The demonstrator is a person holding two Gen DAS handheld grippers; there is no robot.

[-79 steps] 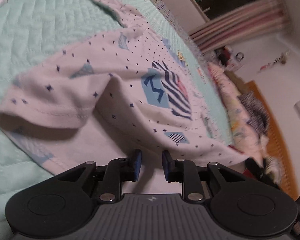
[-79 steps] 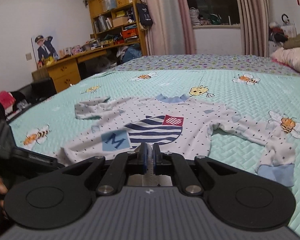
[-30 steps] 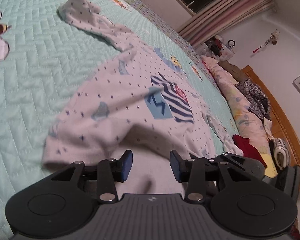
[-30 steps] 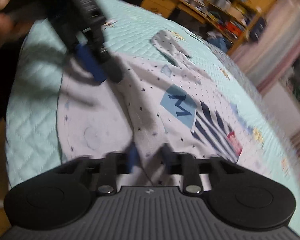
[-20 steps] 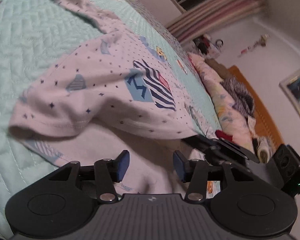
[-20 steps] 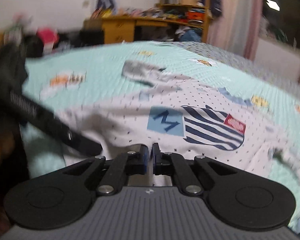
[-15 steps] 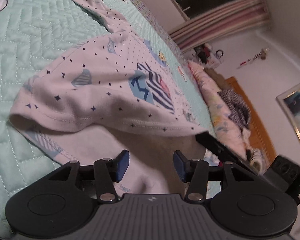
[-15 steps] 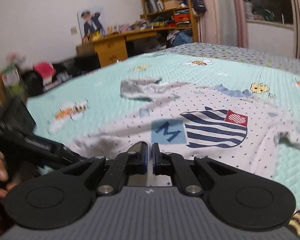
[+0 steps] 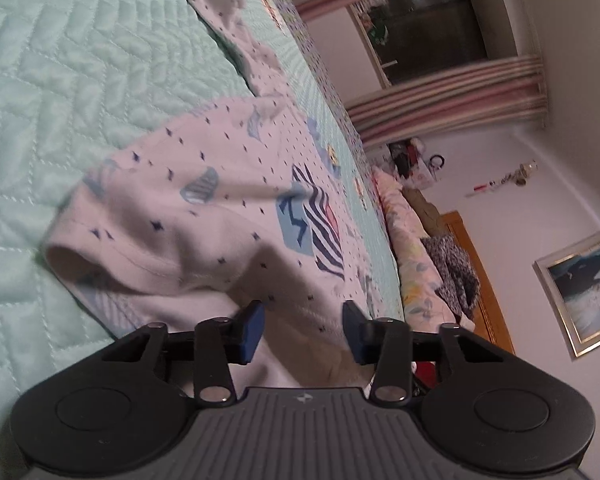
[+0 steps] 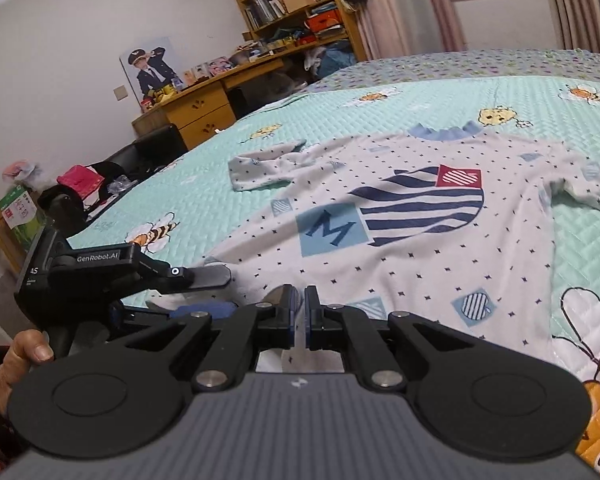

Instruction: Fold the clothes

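Right wrist view: right gripper (image 10: 299, 316) clamped on the shirt (image 10: 400, 240) hem, shirt spread on bed (image 10: 580, 232); left gripper (image 9: 302, 330) jaws, wider a moment earlier, closing around hem; lift judged imminent.

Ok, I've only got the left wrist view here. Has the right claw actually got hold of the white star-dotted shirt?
Observer: Yes. The right claw is shut on the near hem of the white star-dotted shirt.
Operator: Where is the sleeve I can't see?
Observer: That sleeve lies rumpled on the mint quilted bedspread, at the right of the right wrist view, not folded in.
Operator: And what does my left claw look like from there?
Observer: The left claw, its jaws closing with hem fabric between them, sits at the shirt's left hem corner. A bare hand grips its handle.
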